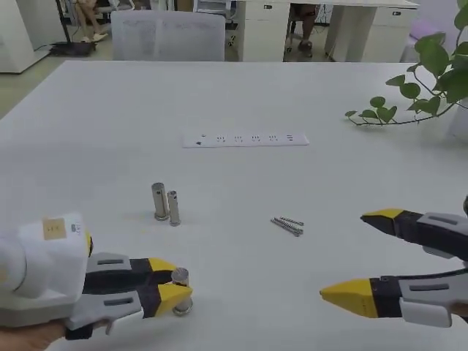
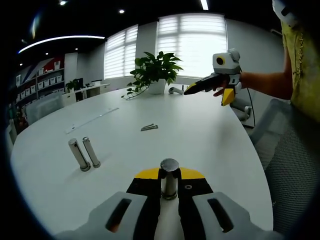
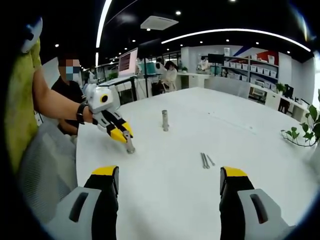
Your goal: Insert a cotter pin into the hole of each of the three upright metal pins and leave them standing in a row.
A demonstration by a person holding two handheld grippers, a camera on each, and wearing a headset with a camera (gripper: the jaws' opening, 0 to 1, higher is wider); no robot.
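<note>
Fingers [image 1: 167, 296] of left gripper [image 1: 178, 285] clamped on upright silver metal pin [image 1: 180, 276], standing on white surface [image 1: 241, 95] | right gripper [image 1: 344, 256] fingers apart, empty | thin grey cotter pins [image 1: 288, 225] lie flat ahead of it; I rate right nearer.

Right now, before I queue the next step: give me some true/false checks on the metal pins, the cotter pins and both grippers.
1. The left gripper is shut on the held metal pin. True.
2. The right gripper holds a cotter pin. False: its jaws stand open and empty.
3. The two other metal pins stand upright side by side on the table. True.
4. The cotter pins sit in the pins' holes. False: they lie loose on the table.
</note>
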